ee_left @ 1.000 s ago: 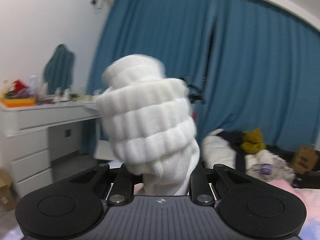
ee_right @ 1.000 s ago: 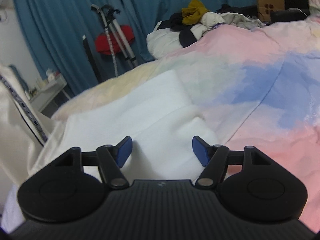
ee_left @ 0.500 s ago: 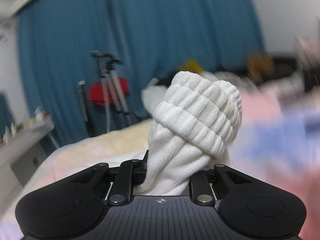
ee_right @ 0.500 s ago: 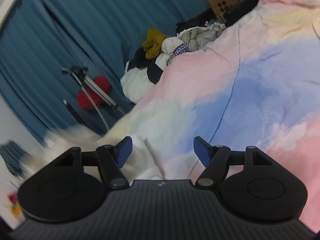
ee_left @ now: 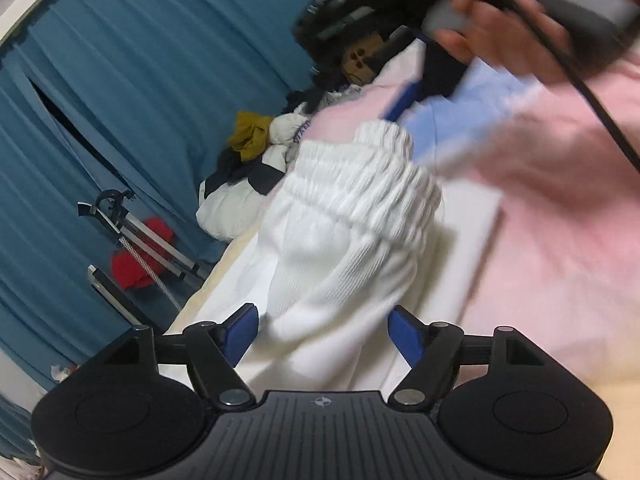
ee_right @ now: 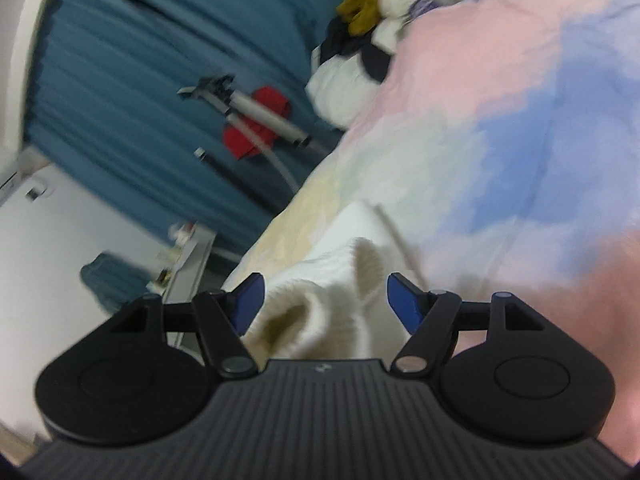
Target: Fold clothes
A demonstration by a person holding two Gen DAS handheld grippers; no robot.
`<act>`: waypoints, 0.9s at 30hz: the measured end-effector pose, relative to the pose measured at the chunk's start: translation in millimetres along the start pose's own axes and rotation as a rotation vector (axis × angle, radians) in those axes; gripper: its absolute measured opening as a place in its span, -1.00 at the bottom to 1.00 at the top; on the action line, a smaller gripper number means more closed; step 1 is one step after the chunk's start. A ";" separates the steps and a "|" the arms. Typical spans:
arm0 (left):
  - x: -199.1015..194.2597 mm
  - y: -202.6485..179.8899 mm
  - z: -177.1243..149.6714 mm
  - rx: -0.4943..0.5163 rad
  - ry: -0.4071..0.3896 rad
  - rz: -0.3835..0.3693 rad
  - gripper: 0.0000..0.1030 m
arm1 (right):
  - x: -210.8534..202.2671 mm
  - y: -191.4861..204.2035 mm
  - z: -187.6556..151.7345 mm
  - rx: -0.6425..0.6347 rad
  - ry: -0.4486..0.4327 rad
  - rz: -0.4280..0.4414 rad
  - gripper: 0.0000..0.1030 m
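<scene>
White ribbed knit, rolled into a thick bundle, lying on flat white fabric spread over the duvet near the bed's left edge. Gathered cuff end up and away from the camera, loose tail trailing back toward the left gripper. Blue pads of that gripper spreading apart at this moment, standing clear on either side of the tail, no longer pinching it. Seen from the right wrist, same bundle blurred, sitting low between the right gripper fingers, its open folds facing the lens. Fingers there wide apart, nothing pressed between the pads; contact with the knit not possible to tell through the blur.

Pastel duvet in pink, blue and pale yellow patches beneath everything. Toward the bed's far end, a heap of unfolded clothes: white, dark, and a mustard piece on top. Brown paper bag beyond that heap. At the top right of the left view, a hand wrapped round a grey handle, black cable running down from it, one blue fingertip showing below. Off the bed's left edge, teal curtains, a folded tripod with something red behind it, and, in the right view, a white dresser against a pale wall.
</scene>
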State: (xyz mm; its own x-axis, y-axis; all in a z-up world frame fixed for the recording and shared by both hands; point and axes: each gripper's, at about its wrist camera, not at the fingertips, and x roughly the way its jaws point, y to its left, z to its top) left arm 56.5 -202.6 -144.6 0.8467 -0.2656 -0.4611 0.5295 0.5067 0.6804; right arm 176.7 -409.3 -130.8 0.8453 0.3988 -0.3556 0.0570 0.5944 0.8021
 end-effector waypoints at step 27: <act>-2.6 67.2 -61.8 -0.318 0.066 -0.082 0.33 | 64.1 20.7 0.4 -0.358 0.189 -0.030 -0.06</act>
State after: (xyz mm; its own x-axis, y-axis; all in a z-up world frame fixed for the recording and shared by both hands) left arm 86.6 -117.1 -132.9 0.7909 -0.2678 -0.5502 0.5441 0.7192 0.4321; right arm 232.3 -371.7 -136.9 0.7314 0.4791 -0.4854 -0.1368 0.8003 0.5837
